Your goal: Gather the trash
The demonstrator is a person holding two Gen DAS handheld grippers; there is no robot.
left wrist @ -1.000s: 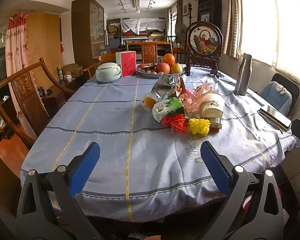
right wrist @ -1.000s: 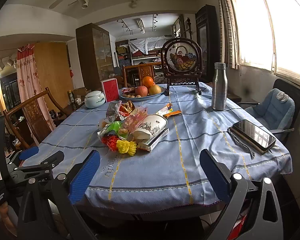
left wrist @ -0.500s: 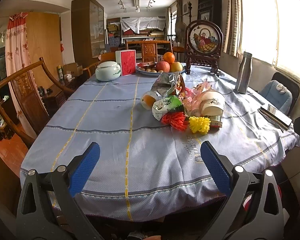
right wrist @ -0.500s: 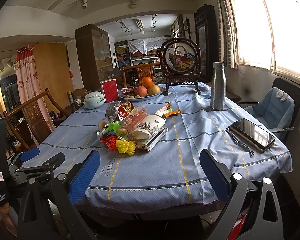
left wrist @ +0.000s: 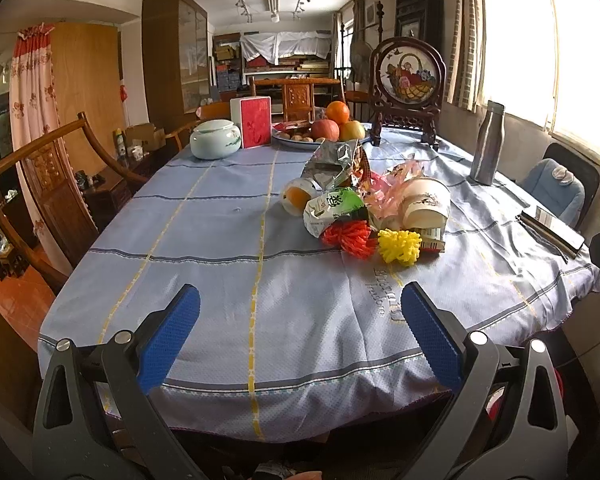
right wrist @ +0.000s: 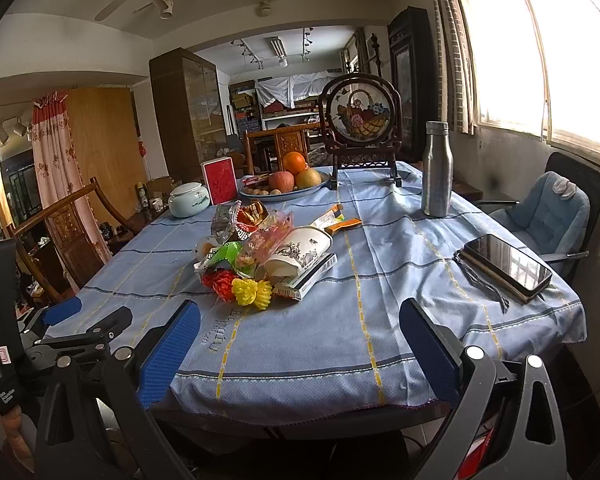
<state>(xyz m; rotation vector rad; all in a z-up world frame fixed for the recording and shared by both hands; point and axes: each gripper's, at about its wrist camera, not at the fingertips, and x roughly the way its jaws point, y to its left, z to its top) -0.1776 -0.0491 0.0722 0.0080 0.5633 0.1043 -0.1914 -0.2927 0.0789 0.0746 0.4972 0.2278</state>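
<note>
A pile of trash lies in the middle of the blue tablecloth (left wrist: 228, 280): a silver snack bag (left wrist: 332, 164), a green wrapper (left wrist: 332, 208), a red foam net (left wrist: 348, 236), a yellow foam net (left wrist: 400, 246), a paper cup (left wrist: 426, 204) on its side and a flat carton (right wrist: 312, 274). My left gripper (left wrist: 300, 320) is open and empty at the table's near edge. My right gripper (right wrist: 300, 336) is open and empty, also at the near edge, with the pile (right wrist: 260, 256) ahead and to the left of it.
A fruit plate (right wrist: 284, 188), a white lidded jar (left wrist: 215, 144), a red box (left wrist: 255, 122), a framed screen (right wrist: 360, 120), a steel bottle (right wrist: 436, 170) and a phone on a notebook (right wrist: 508, 266) stand on the table. Chairs flank it on the left (left wrist: 52, 184) and the right (right wrist: 548, 212).
Both grippers have drifted slightly; the table and the pile sit a little lower and closer in both views. Nothing was taken hold of.
</note>
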